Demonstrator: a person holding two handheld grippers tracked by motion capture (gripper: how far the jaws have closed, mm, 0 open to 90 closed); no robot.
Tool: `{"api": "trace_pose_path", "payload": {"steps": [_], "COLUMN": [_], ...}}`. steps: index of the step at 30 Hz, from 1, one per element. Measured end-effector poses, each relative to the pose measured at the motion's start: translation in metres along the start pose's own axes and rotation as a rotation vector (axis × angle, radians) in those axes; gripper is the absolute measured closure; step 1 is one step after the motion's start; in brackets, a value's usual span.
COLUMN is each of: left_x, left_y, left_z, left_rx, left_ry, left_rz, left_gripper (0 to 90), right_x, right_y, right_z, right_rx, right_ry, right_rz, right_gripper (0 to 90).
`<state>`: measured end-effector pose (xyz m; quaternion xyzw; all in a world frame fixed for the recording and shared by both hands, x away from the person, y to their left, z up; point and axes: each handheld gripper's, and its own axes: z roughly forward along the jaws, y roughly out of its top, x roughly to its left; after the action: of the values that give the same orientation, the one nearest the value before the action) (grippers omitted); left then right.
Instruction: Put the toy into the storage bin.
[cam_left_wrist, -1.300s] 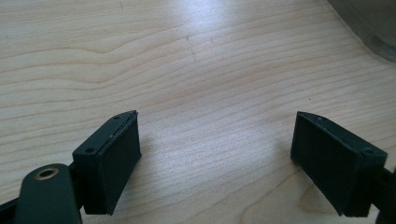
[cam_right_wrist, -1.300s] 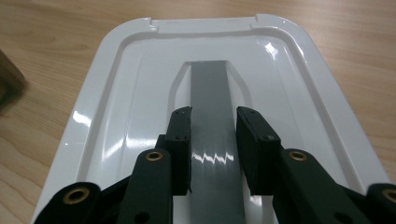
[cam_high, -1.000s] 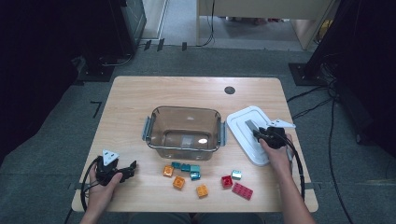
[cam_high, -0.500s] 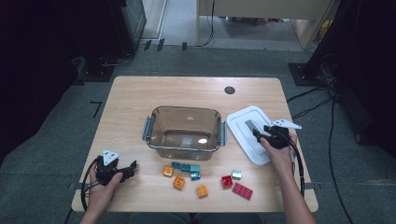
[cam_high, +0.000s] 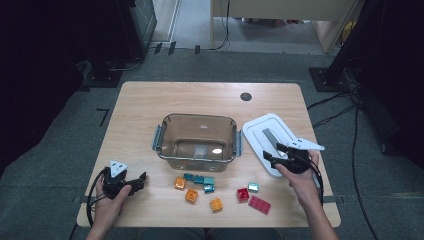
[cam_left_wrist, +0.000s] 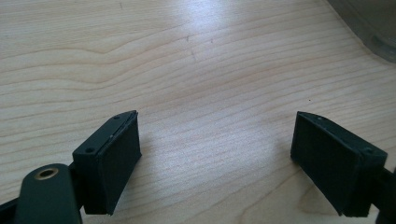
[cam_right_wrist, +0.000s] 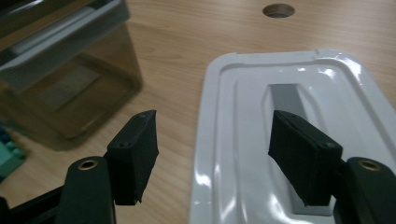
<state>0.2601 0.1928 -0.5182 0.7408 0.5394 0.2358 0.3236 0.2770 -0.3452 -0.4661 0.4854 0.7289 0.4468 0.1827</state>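
Grey carpet and dark equipment surround our pale wooden tabletop (cam_high: 150, 110), and we take the clear brown-tinted plastic tub (cam_high: 198, 141) near its middle as our landmark. Just right of that tub lies the white moulded plastic lid (cam_high: 265, 137), flat on the wood, its top face up with a grey recessed panel along its middle. In front of the tub sit small toy bricks (cam_high: 215, 192) in orange, teal and red, loosely scattered.

Our right tongs (cam_high: 276, 155) hover at the lid's near edge with the jaws spread wide and nothing between them; in the right gripper view one jaw hangs over the lid's raised centre and the other over bare wood between lid and tub. Our left tongs (cam_high: 142, 180) rest well to the left of the tub, also spread apart and empty, over plain wood.

We judge the lid light, stiff and glossy, so probably slippery. Lying flat, it offers little to pinch; we would take it at the thin outer rim (cam_right_wrist: 205, 140), one jaw slipped under the edge, and grip firmly without tilting.
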Motion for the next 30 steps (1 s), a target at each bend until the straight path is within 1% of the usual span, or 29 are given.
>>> {"api": "trace_pose_path", "payload": {"steps": [3,4,5,6,7,8,9,10,13,14,15,17,18,20,22,25,26,27,30], "left_x": [0.0,0.0,0.0,0.0,0.0,0.0,0.0,0.0,0.0,0.0,0.0,0.0,0.0,0.0,0.0,0.0,0.0,0.0,0.0], "left_y": [0.0,0.0,0.0,0.0,0.0,0.0,0.0,0.0,0.0,0.0,0.0,0.0,0.0,0.0,0.0,0.0,0.0,0.0,0.0], "left_z": [0.0,0.0,0.0,0.0,0.0,0.0,0.0,0.0,0.0,0.0,0.0,0.0,0.0,0.0,0.0,0.0,0.0,0.0,0.0], "left_rx": [0.0,0.0,0.0,0.0,0.0,0.0,0.0,0.0,0.0,0.0,0.0,0.0,0.0,0.0,0.0,0.0,0.0,0.0,0.0], "left_ry": [0.0,0.0,0.0,0.0,0.0,0.0,0.0,0.0,0.0,0.0,0.0,0.0,0.0,0.0,0.0,0.0,0.0,0.0,0.0], "left_rz": [0.0,0.0,0.0,0.0,0.0,0.0,0.0,0.0,0.0,0.0,0.0,0.0,0.0,0.0,0.0,0.0,0.0,0.0,0.0], "left_gripper": [15.9,15.9,15.9,15.8,15.8,15.9,15.8,15.8,15.9,15.8,15.9,15.9,15.9,15.8,15.9,15.9,15.8,15.9,15.9], "right_x": [0.012,0.012,0.015,0.022,0.022,0.029,0.029,0.032,0.036,0.037,0.037,0.04,0.04,0.042,0.042,0.042,0.041,0.041,0.04], "right_y": [-0.007,-0.007,-0.009,-0.015,-0.015,-0.021,-0.021,-0.026,-0.034,-0.036,-0.036,-0.041,-0.041,-0.046,-0.05,-0.054,-0.057,-0.057,-0.06], "right_z": [-0.004,-0.004,-0.005,-0.007,-0.007,-0.007,-0.007,-0.007,-0.008,-0.007,-0.007,-0.007,-0.007,-0.005,-0.002,0.001,0.003,0.003,0.006], "right_rx": [0.009,0.009,0.012,0.027,0.027,0.037,0.037,0.047,0.058,0.06,0.06,0.068,0.068,0.092,0.115,0.14,0.158,0.158,0.185], "right_ry": [0.055,0.055,0.077,0.129,0.129,0.175,0.175,0.207,0.238,0.247,0.247,0.271,0.271,0.293,0.304,0.325,0.329,0.329,0.322], "right_rz": [-0.034,-0.034,-0.046,-0.074,-0.074,-0.114,-0.114,-0.13,-0.15,-0.15,-0.15,-0.151,-0.151,-0.17,-0.194,-0.208,-0.215,-0.215,-0.231], "right_gripper": [42.9,42.9,45.5,49.7,49.7,51.4,51.4,52.4,53.0,53.0,53.0,52.8,52.8,52.7,52.8,53.1,53.1,53.1,53.1]}}
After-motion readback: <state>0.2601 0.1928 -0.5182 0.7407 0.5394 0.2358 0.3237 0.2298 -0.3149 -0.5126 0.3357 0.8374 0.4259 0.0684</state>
